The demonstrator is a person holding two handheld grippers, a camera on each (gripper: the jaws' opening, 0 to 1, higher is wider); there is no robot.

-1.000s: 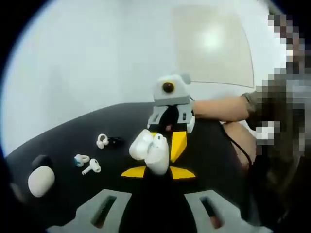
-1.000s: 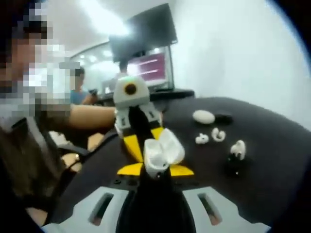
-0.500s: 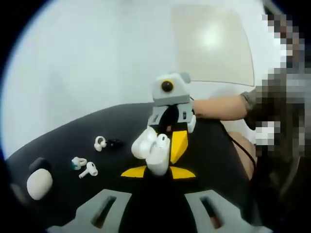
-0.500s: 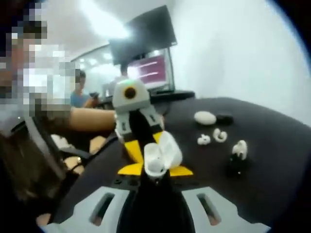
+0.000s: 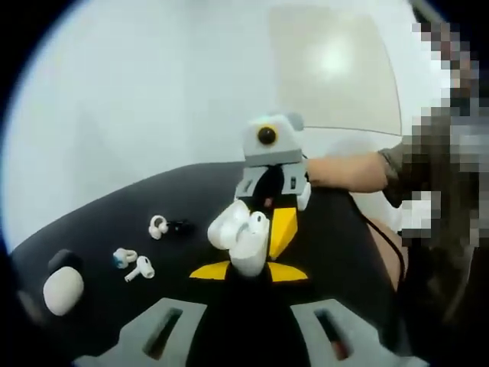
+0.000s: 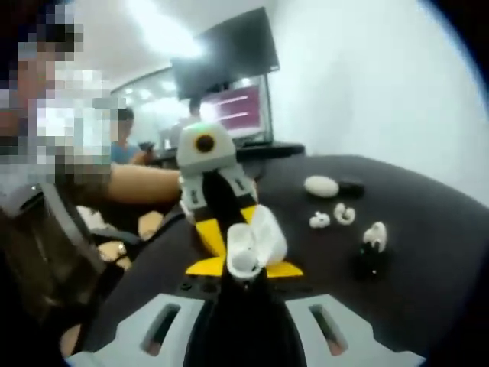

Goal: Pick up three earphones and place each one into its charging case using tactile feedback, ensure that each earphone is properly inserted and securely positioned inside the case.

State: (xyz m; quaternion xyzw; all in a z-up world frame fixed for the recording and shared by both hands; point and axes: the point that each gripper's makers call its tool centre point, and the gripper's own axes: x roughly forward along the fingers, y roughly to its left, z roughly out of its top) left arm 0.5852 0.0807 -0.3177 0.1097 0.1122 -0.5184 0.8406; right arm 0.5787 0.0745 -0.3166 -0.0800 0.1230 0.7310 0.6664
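A white charging case (image 5: 246, 246) with its lid open is held up over the black table (image 5: 99, 222). My left gripper (image 5: 248, 271) is shut on its lower part. My right gripper (image 5: 269, 243) comes in from the far side, its yellow fingers (image 5: 281, 228) against the case. In the right gripper view the same case (image 6: 244, 256) sits at my right gripper (image 6: 244, 269), with the left gripper's yellow finger (image 6: 215, 233) at its side. A white stem earphone (image 5: 143, 267), a blue-tipped one (image 5: 124, 256) and a loop earphone (image 5: 159, 225) lie on the table.
A white oval case (image 5: 61, 289) and a dark case (image 5: 63, 260) lie at the table's left end. A white earphone (image 6: 374, 235) rests on a black case (image 6: 370, 261). A person's forearm (image 5: 348, 170) reaches in, and monitors (image 6: 229, 69) stand behind.
Both views have shifted very slightly. The case stays held between the two grippers, and the things on the table have not moved.
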